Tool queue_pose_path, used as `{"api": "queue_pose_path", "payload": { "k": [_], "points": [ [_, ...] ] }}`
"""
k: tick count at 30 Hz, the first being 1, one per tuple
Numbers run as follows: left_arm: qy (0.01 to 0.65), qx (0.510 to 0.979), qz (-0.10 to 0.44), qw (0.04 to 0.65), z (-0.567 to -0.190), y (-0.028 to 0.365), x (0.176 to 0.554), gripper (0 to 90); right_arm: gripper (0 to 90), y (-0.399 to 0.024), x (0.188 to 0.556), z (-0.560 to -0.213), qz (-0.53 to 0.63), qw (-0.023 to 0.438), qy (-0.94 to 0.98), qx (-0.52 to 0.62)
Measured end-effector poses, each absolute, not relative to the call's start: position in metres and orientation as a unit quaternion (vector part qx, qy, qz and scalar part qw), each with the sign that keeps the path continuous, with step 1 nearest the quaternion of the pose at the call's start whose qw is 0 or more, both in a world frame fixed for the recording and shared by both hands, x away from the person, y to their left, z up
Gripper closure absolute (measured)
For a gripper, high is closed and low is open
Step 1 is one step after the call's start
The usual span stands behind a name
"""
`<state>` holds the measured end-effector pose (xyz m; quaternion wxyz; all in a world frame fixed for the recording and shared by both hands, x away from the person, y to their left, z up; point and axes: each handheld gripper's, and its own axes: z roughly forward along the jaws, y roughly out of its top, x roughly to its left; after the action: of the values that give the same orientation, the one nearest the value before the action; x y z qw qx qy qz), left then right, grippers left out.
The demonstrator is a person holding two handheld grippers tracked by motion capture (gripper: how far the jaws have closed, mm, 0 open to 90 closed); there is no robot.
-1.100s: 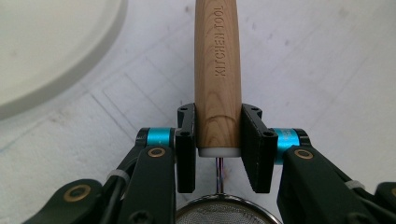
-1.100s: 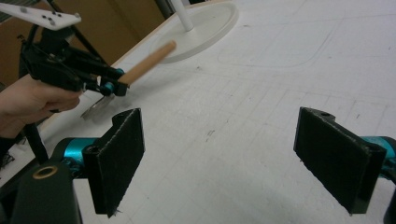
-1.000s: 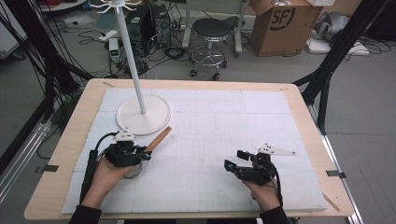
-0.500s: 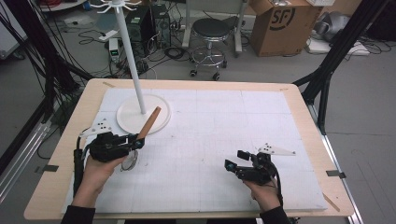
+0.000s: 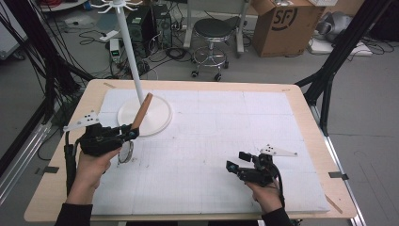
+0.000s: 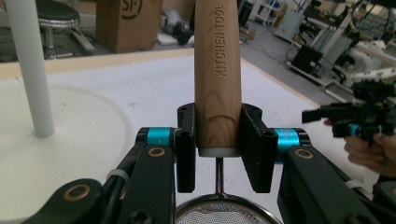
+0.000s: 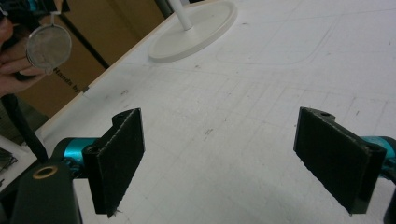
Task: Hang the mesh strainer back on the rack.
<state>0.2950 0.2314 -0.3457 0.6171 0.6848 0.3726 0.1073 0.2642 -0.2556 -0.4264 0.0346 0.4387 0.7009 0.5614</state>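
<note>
While the left gripper [image 6: 218, 140] clamps the strainer's wooden handle [image 6: 217, 70], the mesh bowl [image 5: 125, 152] hangs below it, just off the white mat [image 5: 211, 141], beside the stand's round base [image 5: 157, 115]. Well apart, the right gripper [image 7: 233, 158] gapes wide over bare mat.

A hook stand [image 5: 143, 115] sits on the mat [image 5: 211, 141] in the upper left of the table [image 5: 301, 96]. Just below its base, the left gripper [image 5: 127, 134] holds a strainer [image 5: 141, 113] above the mat. The right gripper [image 5: 235, 162] hovers at lower right, well apart.
</note>
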Motion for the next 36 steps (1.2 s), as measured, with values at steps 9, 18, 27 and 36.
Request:
{"api": "queue_pose_path", "payload": {
  "k": [9, 18, 27, 36],
  "points": [
    [0.363, 0.648, 0.125, 0.658, -0.324, 0.240, 0.295, 69.3, 15.3, -0.257, 0.265, -0.427, 0.564, 0.033, 0.699, 0.438],
    [0.349, 0.615, 0.149, 0.691, -0.306, 0.245, 0.300, 69.4, 15.3, -0.256, 0.267, -0.428, 0.566, 0.029, 0.699, 0.436],
    [0.323, 0.576, 0.190, 0.727, -0.290, 0.251, 0.305, 69.3, 15.3, -0.256, 0.271, -0.430, 0.570, 0.023, 0.695, 0.438],
    [0.320, 0.559, 0.193, 0.740, -0.274, 0.253, 0.312, 69.3, 15.3, -0.253, 0.270, -0.429, 0.574, 0.019, 0.694, 0.434]
  ]
}}
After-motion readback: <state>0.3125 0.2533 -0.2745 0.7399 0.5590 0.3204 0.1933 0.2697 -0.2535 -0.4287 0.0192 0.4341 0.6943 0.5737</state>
